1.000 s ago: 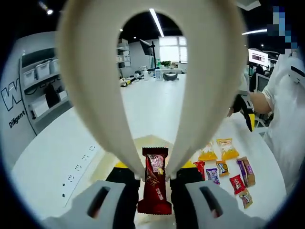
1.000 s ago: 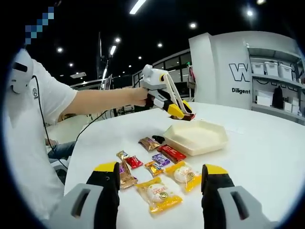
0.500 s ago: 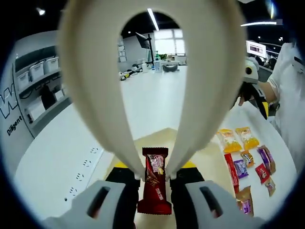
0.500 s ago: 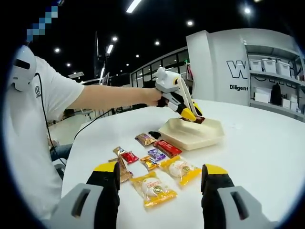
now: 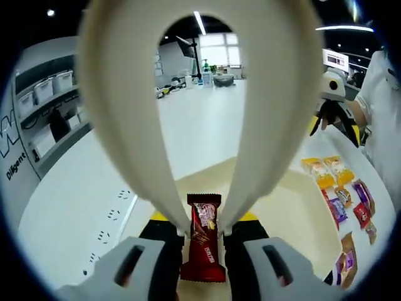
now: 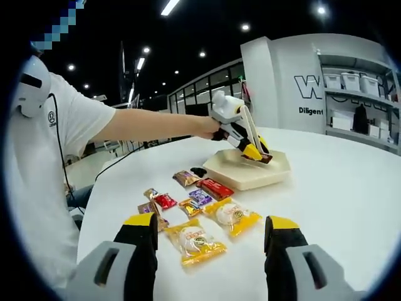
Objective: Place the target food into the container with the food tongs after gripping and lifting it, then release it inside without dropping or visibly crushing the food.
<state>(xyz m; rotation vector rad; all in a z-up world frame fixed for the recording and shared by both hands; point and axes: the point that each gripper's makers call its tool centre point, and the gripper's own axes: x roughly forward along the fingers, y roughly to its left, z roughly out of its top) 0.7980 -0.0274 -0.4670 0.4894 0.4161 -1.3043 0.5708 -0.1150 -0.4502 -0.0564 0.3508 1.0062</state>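
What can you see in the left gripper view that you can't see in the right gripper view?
The left gripper view alone shows, close up, the cream tongs pinching the dark red snack bar, with the jaws pressed on the tong arms. The right gripper view alone shows the right gripper with open jaws, holding nothing, and the whole left gripper from outside, over the container. Both share the white table, the cream container and the loose wrapped snacks, including the yellow packets and purple candies.
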